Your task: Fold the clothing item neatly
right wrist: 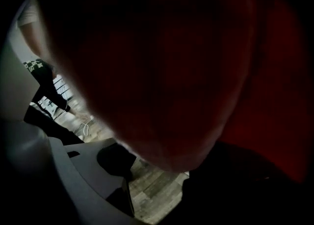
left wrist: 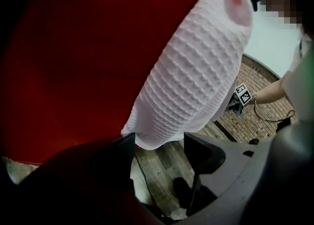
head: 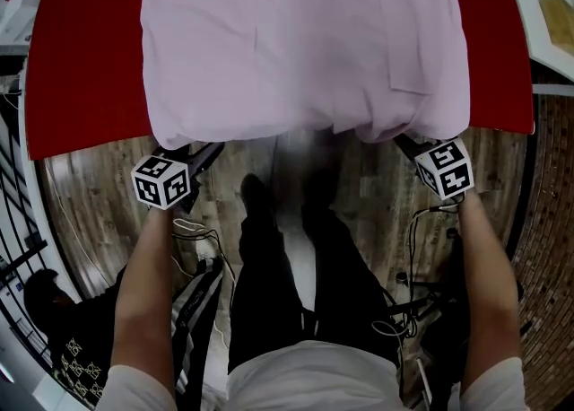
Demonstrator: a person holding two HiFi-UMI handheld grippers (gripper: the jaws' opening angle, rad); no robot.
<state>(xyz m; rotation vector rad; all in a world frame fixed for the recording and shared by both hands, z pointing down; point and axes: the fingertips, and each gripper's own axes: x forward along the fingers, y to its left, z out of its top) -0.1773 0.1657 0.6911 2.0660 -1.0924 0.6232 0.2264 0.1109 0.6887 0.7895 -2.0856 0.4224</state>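
A pale pink waffle-knit garment (head: 305,41) lies spread on the red table (head: 81,68), and its near hem hangs over the table's front edge. My left gripper (head: 184,151) is at the hem's lower left corner. In the left gripper view its jaws (left wrist: 159,143) stand apart, with the garment's corner (left wrist: 191,76) hanging just at the tips and brushing the left one. My right gripper (head: 405,142) is at the hem's lower right corner. Its jaws (right wrist: 157,162) are also apart, with the dark, shadowed cloth (right wrist: 162,71) drooping over the gap.
The person's legs (head: 296,266) stand on a wooden floor (head: 377,194) below the table edge, with cables (head: 197,230) by both feet. A white surface (head: 547,14) adjoins the table at the right. A dark bag (head: 72,337) lies at lower left.
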